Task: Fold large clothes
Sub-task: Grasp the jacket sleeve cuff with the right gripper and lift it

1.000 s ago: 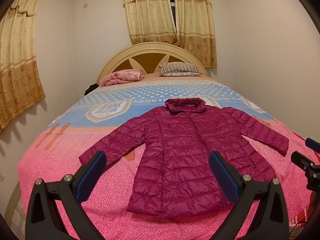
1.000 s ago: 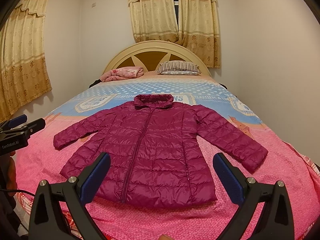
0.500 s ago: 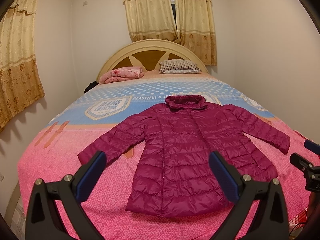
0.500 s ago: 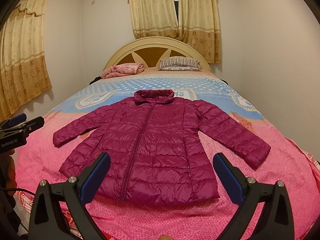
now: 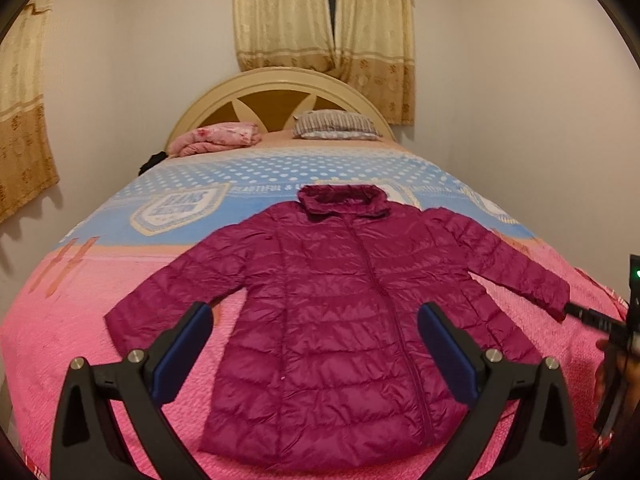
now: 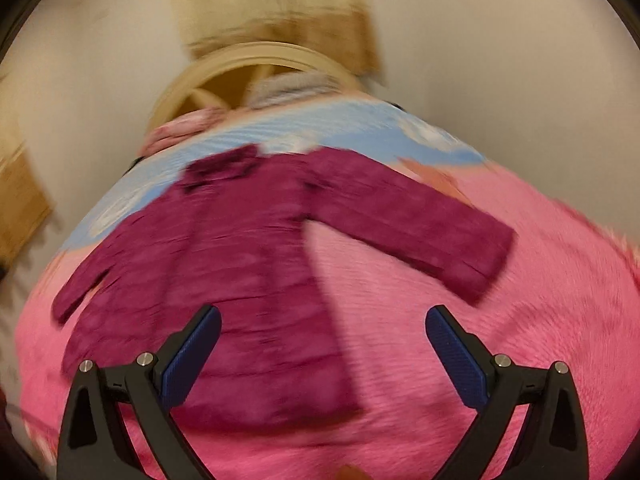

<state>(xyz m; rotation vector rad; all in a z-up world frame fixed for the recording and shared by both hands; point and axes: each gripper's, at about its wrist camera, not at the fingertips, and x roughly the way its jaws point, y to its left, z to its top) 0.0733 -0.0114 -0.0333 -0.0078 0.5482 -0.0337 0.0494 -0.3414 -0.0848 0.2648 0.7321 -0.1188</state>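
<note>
A magenta quilted puffer jacket (image 5: 352, 312) lies flat and zipped on the bed, collar toward the headboard, both sleeves spread outward. My left gripper (image 5: 316, 316) is open and empty above the jacket's lower body. The right wrist view is blurred by motion; there the jacket (image 6: 224, 264) lies left of centre and its right sleeve (image 6: 420, 224) stretches to the right. My right gripper (image 6: 322, 320) is open and empty above the jacket's right hem edge and the pink cover. The right gripper's body shows at the right edge of the left wrist view (image 5: 600, 322), near the sleeve cuff.
The bed has a pink and blue cover (image 5: 80, 320) and a cream arched headboard (image 5: 276, 88). A folded pink blanket (image 5: 218, 142) and a striped pillow (image 5: 336, 125) lie at its head. Walls stand close on both sides; curtains (image 5: 324, 12) hang behind.
My right gripper has swung to the right and dipped toward the bed; the jacket now sits left in its view. My left gripper has moved slightly closer. The jacket has not moved.
</note>
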